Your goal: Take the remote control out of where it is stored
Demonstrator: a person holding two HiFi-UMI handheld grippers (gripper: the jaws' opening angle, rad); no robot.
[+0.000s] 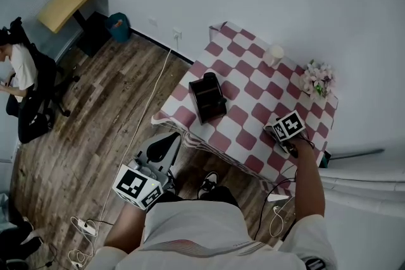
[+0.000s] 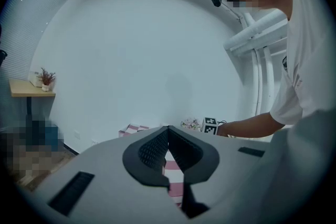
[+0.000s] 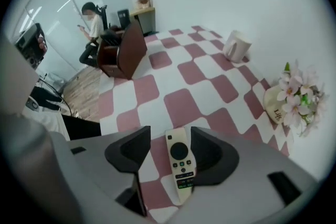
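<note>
A cream remote control (image 3: pixel 180 162) lies flat on the pink-and-white checked tablecloth (image 3: pixel 184 105), buttons up. My right gripper (image 3: pixel 170 135) points down over it, open, with the remote between the jaws and nearer the right pad; a gap shows on its left. In the head view the right gripper (image 1: pixel 288 131) is over the table's near right part and hides the remote. A dark brown storage box (image 1: pixel 207 98) stands near the table's left edge, apart from the remote. My left gripper (image 1: pixel 152 167) hangs off the table over the floor, its jaws (image 2: pixel 168 131) shut on nothing.
A white cup (image 1: pixel 274 55) and a small flower arrangement (image 1: pixel 317 79) stand along the table's far side by the wall. A person sits at the far left of the room (image 1: pixel 22 82). Cables lie on the wooden floor (image 1: pixel 85 224). A wooden desk (image 1: pixel 69 3) stands in the corner.
</note>
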